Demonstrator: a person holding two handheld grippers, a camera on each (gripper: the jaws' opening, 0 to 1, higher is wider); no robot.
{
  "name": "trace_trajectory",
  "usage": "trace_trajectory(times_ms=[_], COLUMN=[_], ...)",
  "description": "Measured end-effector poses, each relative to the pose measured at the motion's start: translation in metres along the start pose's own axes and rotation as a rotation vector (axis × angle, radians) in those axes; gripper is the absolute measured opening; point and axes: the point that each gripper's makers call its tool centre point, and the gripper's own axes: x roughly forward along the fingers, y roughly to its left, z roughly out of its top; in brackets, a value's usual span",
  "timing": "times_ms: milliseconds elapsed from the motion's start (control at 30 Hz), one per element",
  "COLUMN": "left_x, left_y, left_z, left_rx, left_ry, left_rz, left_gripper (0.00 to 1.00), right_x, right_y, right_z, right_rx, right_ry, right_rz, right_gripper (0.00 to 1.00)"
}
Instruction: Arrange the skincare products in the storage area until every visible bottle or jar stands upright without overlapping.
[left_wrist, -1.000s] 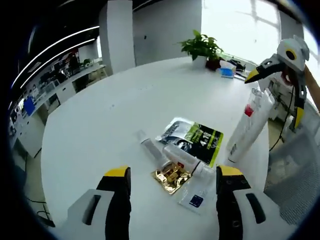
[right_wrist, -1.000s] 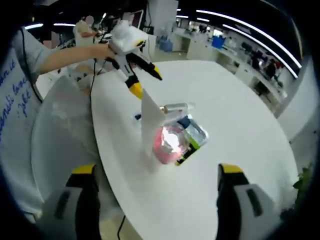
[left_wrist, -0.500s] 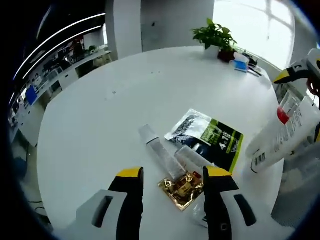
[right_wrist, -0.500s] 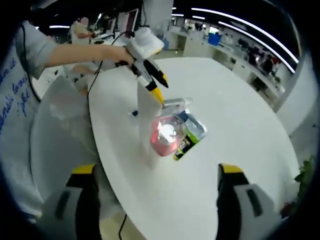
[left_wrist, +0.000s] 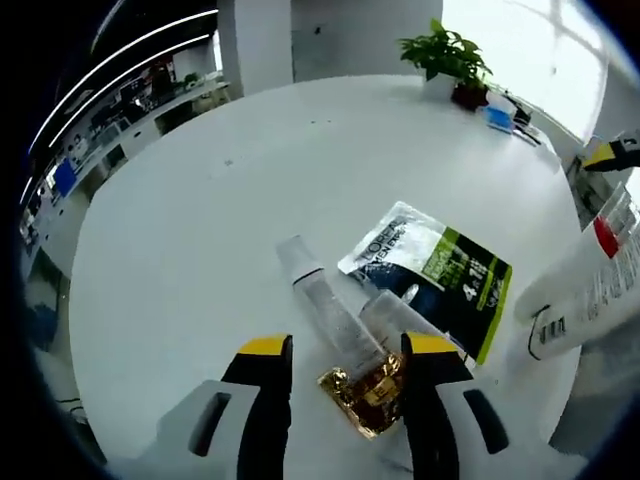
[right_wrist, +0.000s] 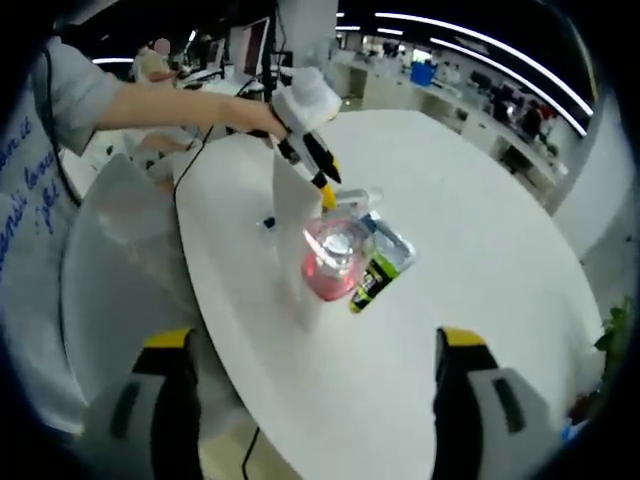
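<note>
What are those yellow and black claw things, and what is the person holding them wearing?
They are hand-held grippers. The left gripper has two black jaws with yellow tips on pale grey mounts; the right gripper has the same black jaws, yellow tips and grey mounts. In the right gripper view the left one has a white body, with a dark cable hanging from it. The person's sleeve is grey, on a top with blue lettering.

White table (left_wrist: 200, 200); a clear tube (left_wrist: 325, 305) with a black band; a pouch (left_wrist: 430, 265) in silver, black and lime green (white lettering); a shiny gold sachet (left_wrist: 368, 392); a white tube (left_wrist: 585, 290) with a red cap; yellow-tipped black grippers.
</note>
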Motion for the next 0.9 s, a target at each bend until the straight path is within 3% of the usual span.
trace_trajectory(times_ms=[100,167,267,567,600,667,900], left_x=[0.003,0.006,0.009,0.017,0.016,0.017,0.016], left_y=[0.001,0.003,0.005,0.006,0.005,0.010,0.010], left_z=[0.004,0.005,-0.001,0.002,-0.006,-0.010,-0.010], left_rx=[-0.052,-0.036,0.039,0.013,0.033,0.121,0.071], left_ry=[0.024,0.046,0.126,0.201,0.253,0.288,0.239], left_rz=[-0.002,0.010,0.027,0.033,0.027,0.052,0.064], left_gripper=[0.35,0.31,0.25,0.22,0.22,0.21,0.19], right_x=[0.000,0.000,0.000,0.000,0.000,0.000,-0.003], right_y=[-0.001,0.000,0.000,0.001,0.001,0.001,0.000], right_z=[-0.003,-0.005,-0.007,-0.012,-0.012,-0.013,-0.016], right_rx=[0.009,0.012,0.013,0.029,0.030,0.029,0.041], right_ry=[0.000,0.004,0.008,0.009,0.010,0.012,0.010], right_rz=[-0.002,-0.003,-0.004,-0.006,-0.005,-0.006,-0.015], right_gripper=[0.99,0.99,0.99,0.99,0.99,0.98,0.97])
